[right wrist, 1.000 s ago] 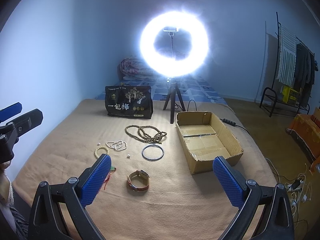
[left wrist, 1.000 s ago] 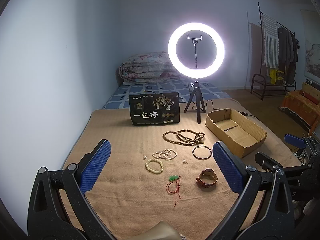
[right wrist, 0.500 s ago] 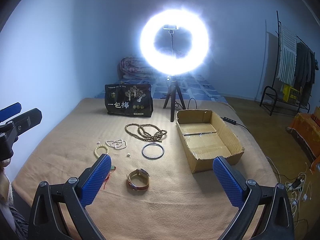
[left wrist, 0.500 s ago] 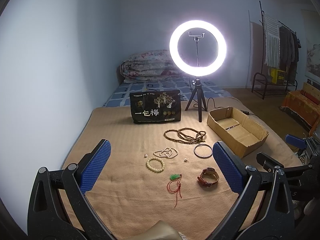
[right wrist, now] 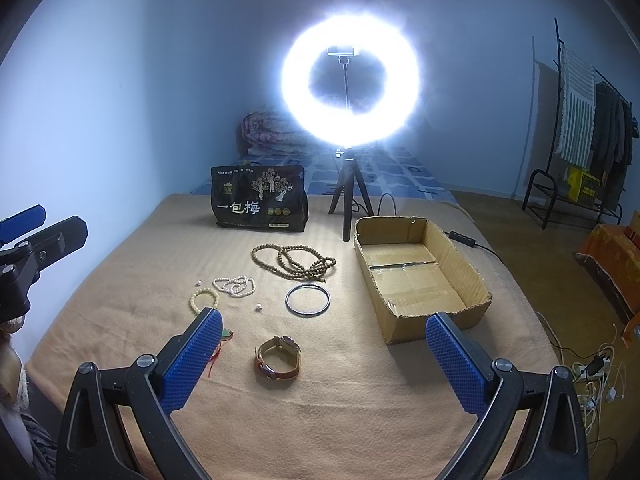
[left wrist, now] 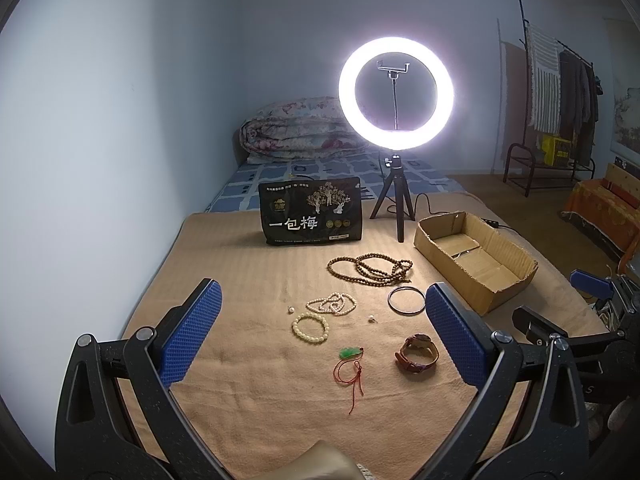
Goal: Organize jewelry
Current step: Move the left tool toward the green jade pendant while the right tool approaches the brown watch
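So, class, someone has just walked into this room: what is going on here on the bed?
A person holds two grippers over a tan blanket spread with jewelry. The left gripper and right gripper are both open and hold nothing. The brown bead necklace, pearl strand, cream bracelet, metal bangle, jade pendant on red cord and watch all lie loose on the blanket. The cardboard box beside them holds no jewelry, so sorting has not begun.
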`<state>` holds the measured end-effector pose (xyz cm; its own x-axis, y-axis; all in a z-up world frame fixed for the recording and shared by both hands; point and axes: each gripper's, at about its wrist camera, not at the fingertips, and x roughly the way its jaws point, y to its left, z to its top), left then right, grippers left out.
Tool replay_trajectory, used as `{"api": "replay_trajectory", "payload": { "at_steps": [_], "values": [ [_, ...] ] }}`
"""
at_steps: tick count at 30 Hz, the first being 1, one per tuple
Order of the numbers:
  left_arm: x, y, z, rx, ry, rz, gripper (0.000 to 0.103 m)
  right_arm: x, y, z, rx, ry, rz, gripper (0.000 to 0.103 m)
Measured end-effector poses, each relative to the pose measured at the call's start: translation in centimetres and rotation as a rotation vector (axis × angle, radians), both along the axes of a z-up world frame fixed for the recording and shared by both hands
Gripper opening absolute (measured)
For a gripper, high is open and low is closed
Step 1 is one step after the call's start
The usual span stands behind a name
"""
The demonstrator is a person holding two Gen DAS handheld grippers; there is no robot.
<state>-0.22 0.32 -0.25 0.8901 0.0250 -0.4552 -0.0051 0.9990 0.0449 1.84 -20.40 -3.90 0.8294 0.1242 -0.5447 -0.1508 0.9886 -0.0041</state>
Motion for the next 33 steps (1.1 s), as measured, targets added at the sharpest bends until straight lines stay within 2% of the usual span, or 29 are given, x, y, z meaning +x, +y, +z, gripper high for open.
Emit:
{"api": "replay_trajectory", "payload": {
  "at_steps": [4,10,22,26,27,30,31,33],
  "values": [
    [0.3,0.0,-0.4,0.000,0.011,0.006,0.103,0.2,0.0,-0.3,0.004,0.007,0.001,0.103],
    [1.6,1.4,-1.8,-0.023,0.081,0.035,0.103,1.3,-0.5,-1.7,-0.007,0.047,-0.007,0.103],
    [5.1,4.1,-6.4,-0.056,0.267,0.042,0.103,5.7,-1.6,-6.8,0.053,0.229,0.013,0.097],
    [6.4,3.9,-8.4,-0.069,0.338,0.009,0.093,6.8,-1.0,-8.4,0.083,0.296,0.040,0.097],
    [6.7,3.8,-8.9,-0.077,0.361,0.001,0.087,7.1,-0.6,-8.9,0.083,0.317,0.051,0.097],
    [7.5,3.3,-10.8,-0.103,0.435,-0.022,0.082,7.6,0.4,-10.0,0.058,0.345,0.080,0.097],
    [7.8,3.2,-11.4,-0.108,0.456,-0.026,0.075,7.7,0.8,-10.4,0.049,0.354,0.091,0.097],
    [8.5,3.0,-12.5,-0.105,0.490,-0.032,0.072,8.0,1.3,-10.8,0.037,0.368,0.112,0.093]
  ]
}}
